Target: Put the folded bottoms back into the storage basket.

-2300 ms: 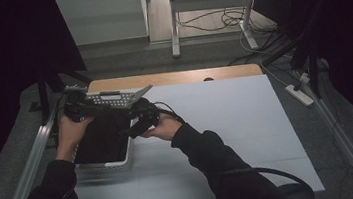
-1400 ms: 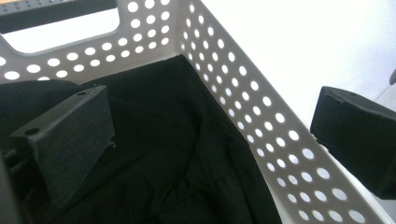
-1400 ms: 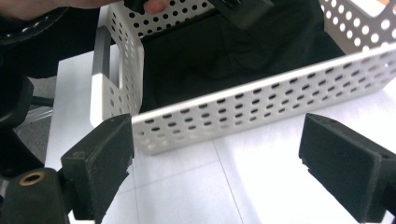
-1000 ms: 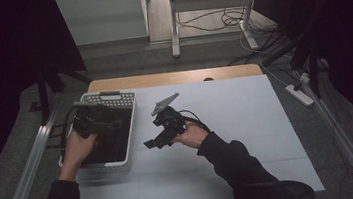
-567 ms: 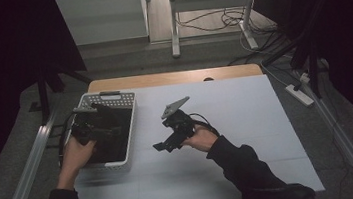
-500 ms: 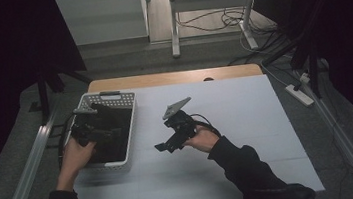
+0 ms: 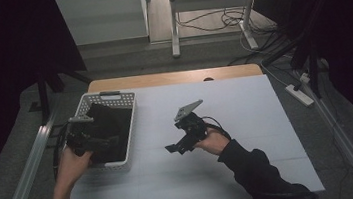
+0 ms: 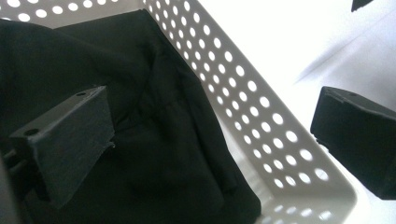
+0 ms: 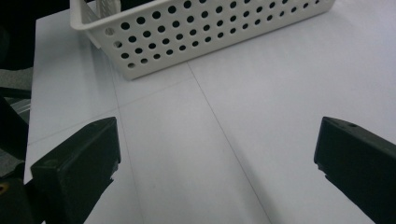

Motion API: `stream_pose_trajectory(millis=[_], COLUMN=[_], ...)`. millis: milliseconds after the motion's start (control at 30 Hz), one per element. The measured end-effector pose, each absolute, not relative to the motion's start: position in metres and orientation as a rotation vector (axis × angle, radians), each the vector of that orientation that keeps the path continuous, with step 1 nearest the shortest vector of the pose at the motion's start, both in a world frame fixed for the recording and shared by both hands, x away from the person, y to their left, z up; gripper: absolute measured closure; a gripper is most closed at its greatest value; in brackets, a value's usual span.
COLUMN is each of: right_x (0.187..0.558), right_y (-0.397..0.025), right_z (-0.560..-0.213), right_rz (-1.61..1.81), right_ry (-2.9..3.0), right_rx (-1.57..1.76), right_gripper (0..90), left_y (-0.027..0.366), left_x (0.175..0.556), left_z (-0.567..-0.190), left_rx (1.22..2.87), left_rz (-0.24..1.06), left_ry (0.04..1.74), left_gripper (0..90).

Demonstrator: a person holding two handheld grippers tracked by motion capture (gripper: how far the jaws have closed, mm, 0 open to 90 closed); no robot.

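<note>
Basket wall between left claw jaws; cloth inside.

A black cloth lies crumpled inside a white perforated basket, filling it up to the near wall. The left gripper has its fingers spread wide: one sits over the cloth, the other hangs outside the basket wall above the bright white bench.

Dim high view with black surroundings, table moderately lit, left gripper view overexposed beyond basket, jaws softly blurred
</note>
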State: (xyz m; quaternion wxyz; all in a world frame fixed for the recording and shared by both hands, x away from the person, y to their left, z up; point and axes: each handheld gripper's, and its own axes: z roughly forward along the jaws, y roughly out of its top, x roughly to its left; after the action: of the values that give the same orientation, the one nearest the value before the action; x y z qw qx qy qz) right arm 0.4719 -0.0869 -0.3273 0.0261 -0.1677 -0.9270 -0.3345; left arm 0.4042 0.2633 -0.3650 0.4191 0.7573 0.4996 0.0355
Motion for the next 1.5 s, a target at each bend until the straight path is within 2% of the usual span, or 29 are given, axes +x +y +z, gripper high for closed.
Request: stream_pose_trajectory(millis=[367,700,1500], right_x=[0.468,0.463,0.445], right_y=[-0.105,-0.124,-0.172], right_z=[-0.327,-0.324,-0.320], right_rz=[-1.032,-1.051,-1.050], right_ry=[-2.878,-2.866,-2.915], right_rx=[-0.537,-0.584,-0.666], right_gripper=[0.0,0.0,0.0], left_y=[0.252,0.244,0.256], left_x=[0.374,0.349,0.290], left_z=[-0.363,-0.360,-0.374], left_rx=[1.921,1.867,1.810], left_rz=[0.109,0.098,0.100], left_ry=[1.217,1.204,1.224], left_gripper=[0.0,0.0,0.0])
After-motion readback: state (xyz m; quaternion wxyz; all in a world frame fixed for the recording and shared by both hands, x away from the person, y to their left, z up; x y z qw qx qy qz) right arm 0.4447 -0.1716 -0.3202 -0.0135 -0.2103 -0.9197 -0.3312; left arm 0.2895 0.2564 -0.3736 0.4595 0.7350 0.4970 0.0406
